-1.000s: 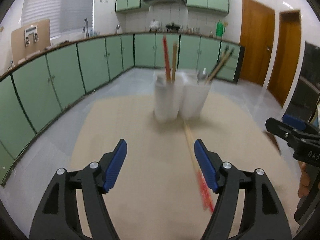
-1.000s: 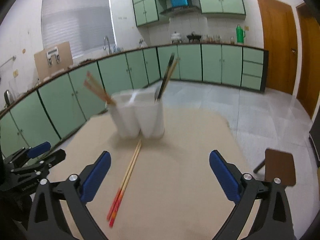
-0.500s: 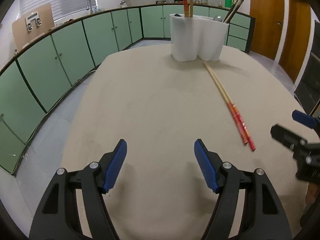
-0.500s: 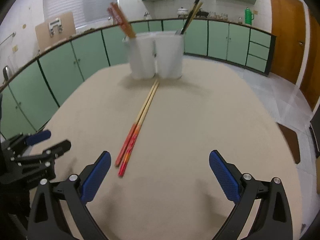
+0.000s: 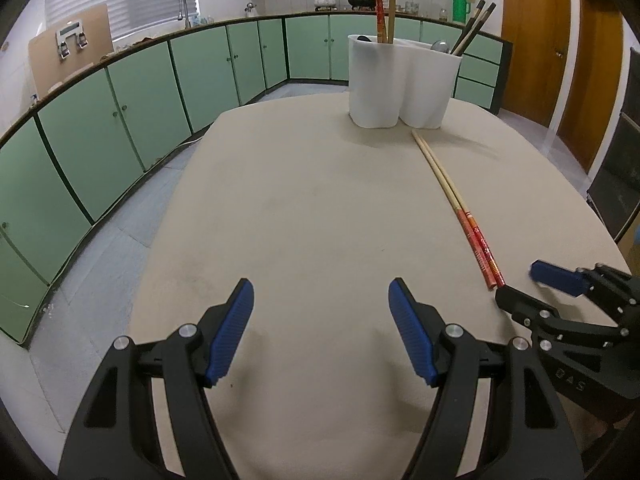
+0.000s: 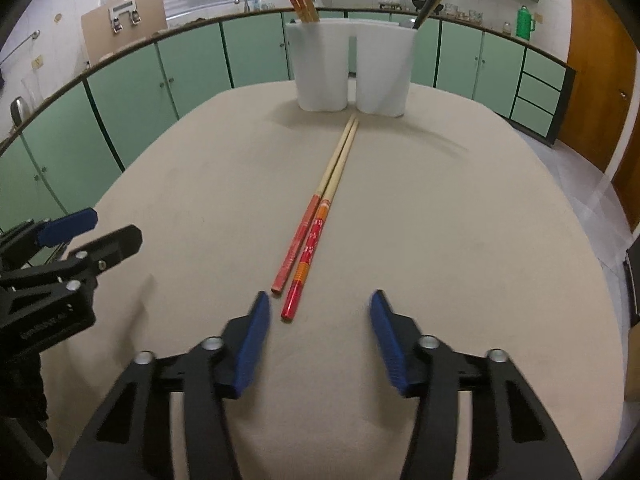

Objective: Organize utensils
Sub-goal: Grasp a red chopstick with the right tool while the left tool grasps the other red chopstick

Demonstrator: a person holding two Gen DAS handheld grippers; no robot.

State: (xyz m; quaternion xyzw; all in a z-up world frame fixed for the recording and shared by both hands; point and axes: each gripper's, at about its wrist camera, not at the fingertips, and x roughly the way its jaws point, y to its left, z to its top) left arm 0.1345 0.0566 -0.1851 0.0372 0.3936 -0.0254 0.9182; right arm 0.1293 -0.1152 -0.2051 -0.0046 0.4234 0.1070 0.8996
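Observation:
A pair of chopsticks with red ends lies side by side on the beige table; it also shows in the left wrist view. A white utensil holder at the far end holds red and dark chopsticks; the left wrist view shows it too. My right gripper is open, its fingers just short of the red ends. My left gripper is open and empty over bare table, left of the chopsticks. The right gripper appears in the left wrist view.
Green cabinets curve round the room on the left and behind. Wooden doors stand at the right. The table edge drops to a tiled floor on the left. The left gripper shows at the left in the right wrist view.
Both grippers have dropped toward the table and stayed open. The right gripper has narrowed its opening and come close to the red ends of the chopsticks.

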